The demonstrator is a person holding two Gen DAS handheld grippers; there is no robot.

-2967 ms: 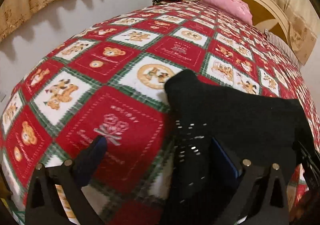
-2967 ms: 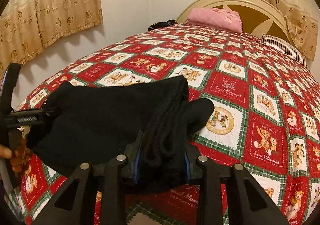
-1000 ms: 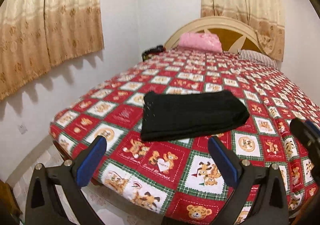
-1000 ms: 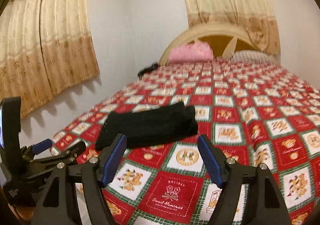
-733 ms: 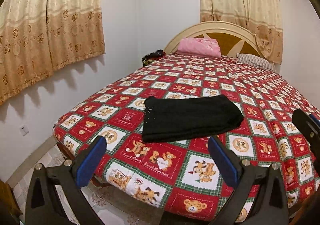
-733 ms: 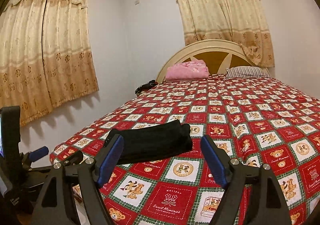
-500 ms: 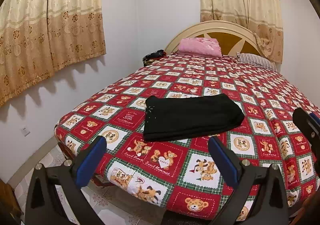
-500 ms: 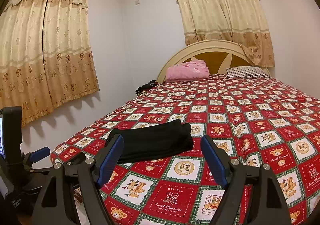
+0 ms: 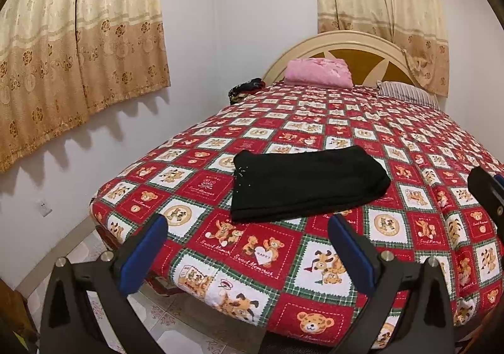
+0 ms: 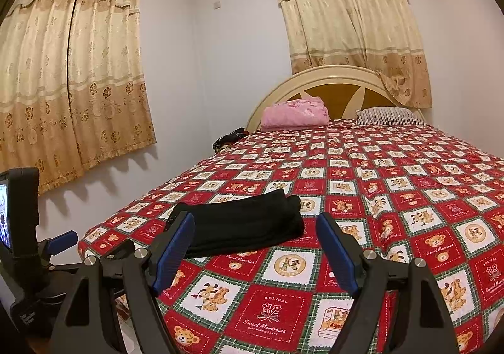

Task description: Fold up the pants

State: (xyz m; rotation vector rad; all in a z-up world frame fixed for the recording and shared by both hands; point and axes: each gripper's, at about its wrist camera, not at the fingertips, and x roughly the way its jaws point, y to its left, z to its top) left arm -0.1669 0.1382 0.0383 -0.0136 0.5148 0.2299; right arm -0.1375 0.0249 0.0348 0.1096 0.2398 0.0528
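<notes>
The black pants (image 9: 302, 183) lie folded into a flat rectangle near the foot of the bed, on the red bear-patterned bedspread (image 9: 315, 262). In the right wrist view the same pants (image 10: 242, 221) rest just beyond the fingertips. My left gripper (image 9: 249, 224) hangs back from the bed's foot edge, open, nothing between its blue pads. My right gripper (image 10: 255, 224) is open too, held short of the pants with an empty gap. The left gripper's body (image 10: 37, 256) shows at the far left of the right wrist view, and part of the right gripper (image 9: 488, 193) shows at the right edge of the left wrist view.
A pink folded blanket (image 9: 318, 72) and a striped pillow (image 9: 406, 92) lie by the cream headboard (image 9: 352, 45). A dark bundle (image 9: 244, 90) sits at the bed's left edge. Beige curtains (image 9: 78, 48) hang on the walls. Tiled floor (image 9: 157, 316) runs below the bed's foot.
Three seconds ago the right gripper was closed on the pants, the left open beside them. Both have let go and drawn back from the bed. Over the last second the views hardly shift.
</notes>
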